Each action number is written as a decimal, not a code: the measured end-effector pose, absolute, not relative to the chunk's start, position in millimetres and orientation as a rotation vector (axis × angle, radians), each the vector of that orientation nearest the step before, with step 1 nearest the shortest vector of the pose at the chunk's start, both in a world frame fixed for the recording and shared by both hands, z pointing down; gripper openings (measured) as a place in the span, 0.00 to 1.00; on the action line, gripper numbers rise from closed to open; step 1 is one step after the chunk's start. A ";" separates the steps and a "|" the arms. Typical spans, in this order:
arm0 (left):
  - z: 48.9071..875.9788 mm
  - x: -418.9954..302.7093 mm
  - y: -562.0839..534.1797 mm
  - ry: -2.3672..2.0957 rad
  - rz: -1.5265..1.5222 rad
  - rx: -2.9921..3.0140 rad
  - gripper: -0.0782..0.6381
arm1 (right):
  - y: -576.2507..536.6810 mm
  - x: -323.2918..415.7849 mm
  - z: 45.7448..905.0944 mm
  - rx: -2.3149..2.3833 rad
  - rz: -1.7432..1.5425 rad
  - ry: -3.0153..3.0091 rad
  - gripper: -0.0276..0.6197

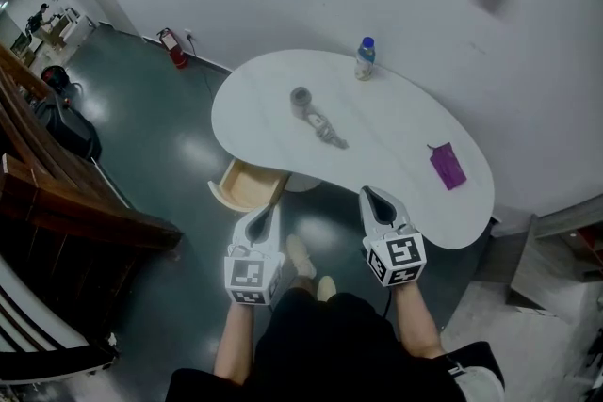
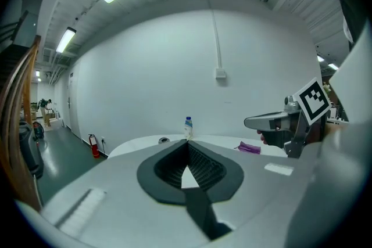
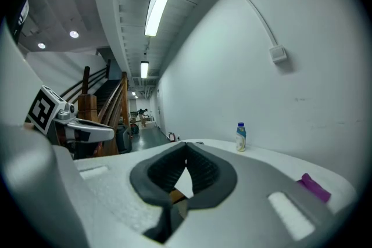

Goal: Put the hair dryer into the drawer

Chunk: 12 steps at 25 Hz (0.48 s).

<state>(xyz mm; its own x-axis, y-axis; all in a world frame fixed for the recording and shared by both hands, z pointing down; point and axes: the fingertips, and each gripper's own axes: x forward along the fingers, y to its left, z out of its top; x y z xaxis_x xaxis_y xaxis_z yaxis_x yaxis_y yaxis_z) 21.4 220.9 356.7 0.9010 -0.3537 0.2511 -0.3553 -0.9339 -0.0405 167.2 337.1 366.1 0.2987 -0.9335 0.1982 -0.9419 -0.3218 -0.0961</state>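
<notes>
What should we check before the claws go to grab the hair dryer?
1. Drawer open: ok. The drawer is pulled out under the table edge.
2. Hair dryer easy to reach: ok. The hair dryer lies alone on the table, apart from the bottle and the purple item.
3. Claws empty: ok. The left claw and the right claw hold nothing.
4. Claws open for grabbing: not ok. Both are shut.
5. Claws near the hair dryer: not ok. Both are at the near edge, short of it.
6. Room in the drawer: cannot tell. Part of it is hidden under the table.
</notes>
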 end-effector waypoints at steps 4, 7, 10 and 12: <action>364.7 46.6 195.9 -0.517 0.407 3.059 0.12 | 313.7 186.3 371.3 2.516 0.359 -1.774 0.05; 365.8 65.9 173.3 -0.482 0.406 3.062 0.12 | 287.5 196.7 366.4 2.514 0.354 -1.773 0.05; 364.5 84.2 151.9 -0.441 0.397 3.069 0.12 | 260.2 207.0 359.0 2.512 0.340 -1.759 0.05; 363.6 93.9 137.0 -0.416 0.381 3.066 0.12 | 242.2 213.9 356.9 2.515 0.345 -1.749 0.05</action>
